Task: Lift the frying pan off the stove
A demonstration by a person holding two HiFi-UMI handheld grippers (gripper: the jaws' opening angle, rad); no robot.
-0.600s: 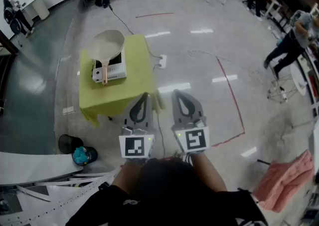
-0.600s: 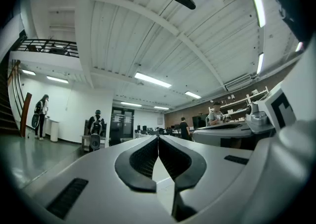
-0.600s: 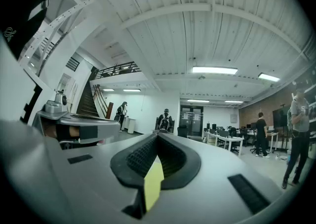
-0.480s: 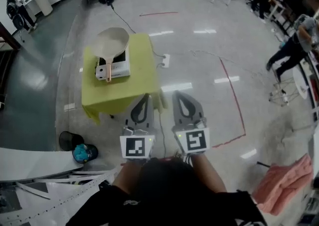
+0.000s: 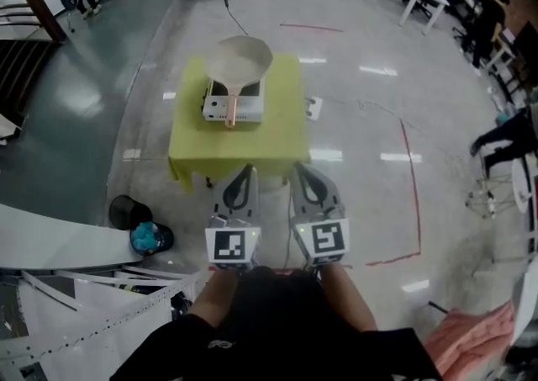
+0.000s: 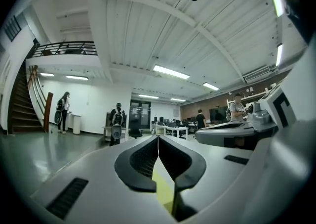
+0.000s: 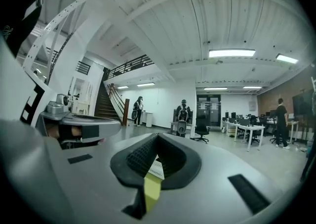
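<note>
Left gripper [image 5: 245, 171], right gripper [image 5: 302, 169]: jaws pressed together, held nothing; frying pan [image 5: 239, 60] sat on stove [image 5: 220, 108] atop yellow table [image 5: 282, 131], well ahead; handle [image 5: 230, 110] pointed toward person; best: step closer, open 1 gripper, square it to handle.

Low in the centre of the head view, the 2 grippers are held side by side, pointing up-frame. The left gripper [image 5: 245, 171] and right gripper [image 5: 300, 169] each have their jaws pressed together, gripping nothing. Both forearms [image 5: 350, 308] reach forward beneath them.
</note>
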